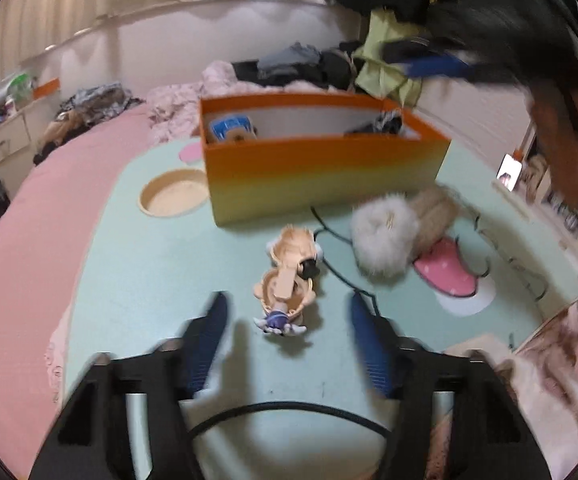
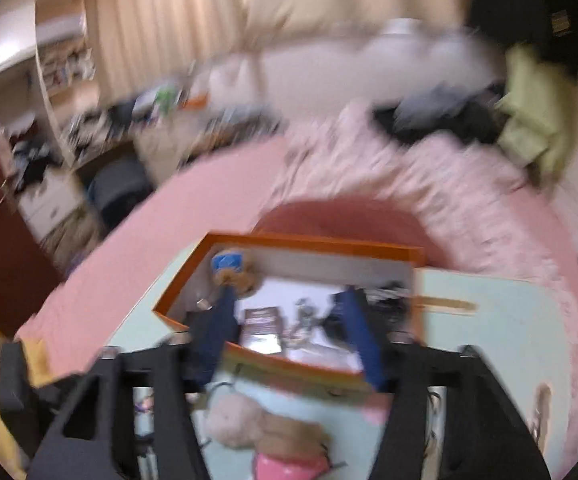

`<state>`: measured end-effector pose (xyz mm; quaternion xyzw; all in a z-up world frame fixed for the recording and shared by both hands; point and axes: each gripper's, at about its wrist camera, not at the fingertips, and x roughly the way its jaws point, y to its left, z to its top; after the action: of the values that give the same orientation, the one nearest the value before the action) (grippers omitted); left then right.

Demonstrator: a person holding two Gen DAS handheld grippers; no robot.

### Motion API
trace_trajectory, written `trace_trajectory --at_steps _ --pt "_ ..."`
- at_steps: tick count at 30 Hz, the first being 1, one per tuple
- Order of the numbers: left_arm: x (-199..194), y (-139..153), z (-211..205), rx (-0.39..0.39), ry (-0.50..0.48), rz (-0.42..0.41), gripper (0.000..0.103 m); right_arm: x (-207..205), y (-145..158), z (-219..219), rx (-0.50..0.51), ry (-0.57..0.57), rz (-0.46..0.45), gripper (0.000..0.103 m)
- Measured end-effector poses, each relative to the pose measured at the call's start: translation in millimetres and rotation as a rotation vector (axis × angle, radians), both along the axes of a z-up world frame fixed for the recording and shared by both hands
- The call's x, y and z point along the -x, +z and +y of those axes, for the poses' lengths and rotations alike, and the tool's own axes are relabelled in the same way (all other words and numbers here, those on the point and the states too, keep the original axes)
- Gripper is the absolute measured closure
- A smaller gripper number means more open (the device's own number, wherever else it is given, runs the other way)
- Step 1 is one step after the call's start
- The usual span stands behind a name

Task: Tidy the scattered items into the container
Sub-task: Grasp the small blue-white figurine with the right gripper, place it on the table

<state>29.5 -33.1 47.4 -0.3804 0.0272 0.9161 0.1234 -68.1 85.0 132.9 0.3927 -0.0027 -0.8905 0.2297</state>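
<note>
A pink bed (image 1: 29, 208) carries a mint mat (image 1: 137, 280), and on it stands the orange box (image 1: 325, 168), already holding bits. Just beside it lies a fluffy slipper (image 1: 385, 236). The figurine (image 1: 289, 276) lies before the left tongs (image 1: 285, 308), gaping wide, empty. Right tongs (image 2: 289, 300) hover spread over the box, empty too.

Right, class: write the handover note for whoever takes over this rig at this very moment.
Left claw: open, empty, low over the mat, the toy figure lying between its fingers.
Right claw: open, empty, above the orange box.
Done: a blue-capped item and dark items already lie inside the box.
Left: the figure, the fluffy slipper beside the box, and the round wooden lid on its other side.
</note>
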Motion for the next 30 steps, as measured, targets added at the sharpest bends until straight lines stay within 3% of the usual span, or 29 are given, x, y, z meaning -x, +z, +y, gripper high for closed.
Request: trace_trajectory --at_steps 2,7,12,14,18,23,27,30 --pt "5 -5 4 0.000 0.002 0.003 0.060 32 -19 -17 -0.081 0.011 -0.122 0.078" --pt "16 -5 11 -0.021 0.001 0.010 0.073 73 -61 -25 -0.146 -0.055 -0.269 0.078" --pt "15 -4 20 -0.038 -0.033 -0.001 0.073 92 -79 -23 -0.153 -0.065 -0.361 0.078" --pt "11 -3 21 -0.049 -0.034 0.016 0.062 97 -85 -26 -0.181 -0.051 -0.393 0.078" --pt "7 1 12 -0.091 -0.028 0.031 0.056 92 -84 -31 -0.230 -0.037 -0.339 0.081" --pt "6 6 -2 -0.162 -0.004 0.031 0.055 65 -42 -16 -0.095 -0.031 -0.195 0.082" --pt "7 9 -8 -0.174 0.025 0.039 0.050 16 6 16 0.008 0.002 -0.085 0.082" --pt "9 9 -10 -0.197 0.037 0.036 0.049 -19 16 38 0.052 0.017 -0.051 0.082"
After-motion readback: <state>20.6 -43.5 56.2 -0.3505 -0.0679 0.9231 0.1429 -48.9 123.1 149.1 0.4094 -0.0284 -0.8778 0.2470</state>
